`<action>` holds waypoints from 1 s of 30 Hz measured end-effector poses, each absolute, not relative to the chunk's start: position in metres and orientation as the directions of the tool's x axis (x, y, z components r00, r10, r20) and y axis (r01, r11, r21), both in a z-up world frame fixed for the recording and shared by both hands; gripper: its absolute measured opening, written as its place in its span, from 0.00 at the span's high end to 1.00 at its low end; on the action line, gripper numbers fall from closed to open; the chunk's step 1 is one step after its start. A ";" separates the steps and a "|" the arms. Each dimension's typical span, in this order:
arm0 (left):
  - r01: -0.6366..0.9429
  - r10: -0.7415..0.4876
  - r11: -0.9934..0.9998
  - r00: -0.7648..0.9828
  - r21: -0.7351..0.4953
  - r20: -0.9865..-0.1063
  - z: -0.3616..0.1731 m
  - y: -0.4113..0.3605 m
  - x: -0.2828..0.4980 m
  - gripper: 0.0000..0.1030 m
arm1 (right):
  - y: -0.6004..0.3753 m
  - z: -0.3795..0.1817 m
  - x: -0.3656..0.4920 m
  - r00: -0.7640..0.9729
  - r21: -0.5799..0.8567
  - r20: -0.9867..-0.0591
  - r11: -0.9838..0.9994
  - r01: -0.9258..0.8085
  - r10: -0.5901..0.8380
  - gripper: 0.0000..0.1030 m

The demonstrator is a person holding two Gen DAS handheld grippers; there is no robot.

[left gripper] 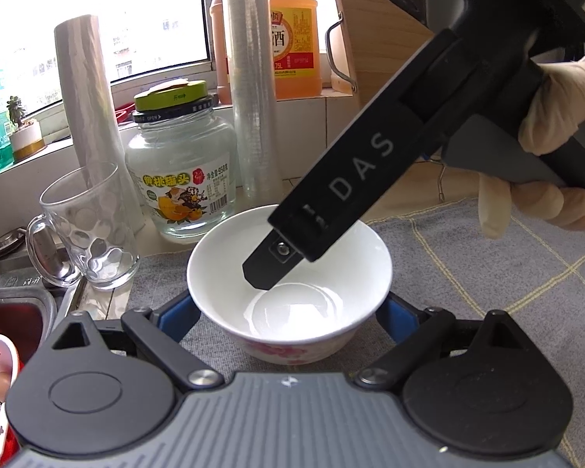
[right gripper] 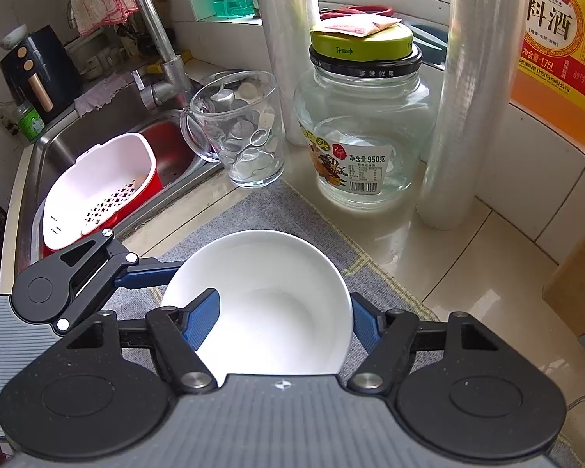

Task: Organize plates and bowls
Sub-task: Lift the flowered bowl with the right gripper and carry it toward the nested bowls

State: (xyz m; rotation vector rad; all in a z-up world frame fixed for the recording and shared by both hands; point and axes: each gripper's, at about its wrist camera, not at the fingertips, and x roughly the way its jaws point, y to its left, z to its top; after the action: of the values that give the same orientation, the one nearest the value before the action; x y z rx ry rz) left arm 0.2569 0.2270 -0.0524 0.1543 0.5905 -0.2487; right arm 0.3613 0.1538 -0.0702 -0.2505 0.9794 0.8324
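A white bowl (left gripper: 292, 273) with pink flowers on its outside stands on a grey checked mat (left gripper: 468, 257). My left gripper (left gripper: 288, 319) is open, with a blue finger on each side of the bowl's base. My right gripper (right gripper: 280, 323) comes from the right; one finger (right gripper: 201, 321) is inside the bowl (right gripper: 269, 292) and the other (right gripper: 364, 325) outside, across the rim. In the left wrist view its black finger (left gripper: 269, 265) dips into the bowl. The frames do not show whether it pinches the rim.
A glass mug (left gripper: 85, 230), a glass jar with a green lid (left gripper: 179, 171) and two rolls of film (left gripper: 253, 78) stand close behind the bowl. An orange jug (left gripper: 292, 35) stands on the sill. A sink (right gripper: 109, 124) with a white and red colander (right gripper: 97, 191) lies left.
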 end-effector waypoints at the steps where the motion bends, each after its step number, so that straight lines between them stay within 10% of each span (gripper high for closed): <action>1: 0.278 -0.187 0.958 0.801 0.075 -0.569 -0.050 0.226 0.255 0.07 | 0.153 -0.069 0.360 0.282 0.172 -0.813 0.674 -0.718 0.509 0.26; 30: 0.372 -0.255 0.926 0.753 0.072 -0.607 0.004 0.183 0.162 0.07 | 0.086 -0.018 0.256 0.307 0.220 -0.773 0.688 -0.692 0.555 0.22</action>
State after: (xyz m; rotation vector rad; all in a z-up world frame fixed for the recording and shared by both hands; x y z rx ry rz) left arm 0.1624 0.1833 0.0041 0.1930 0.6316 -0.3446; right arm 0.2556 0.0857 -0.0185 -0.1644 0.9486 0.8293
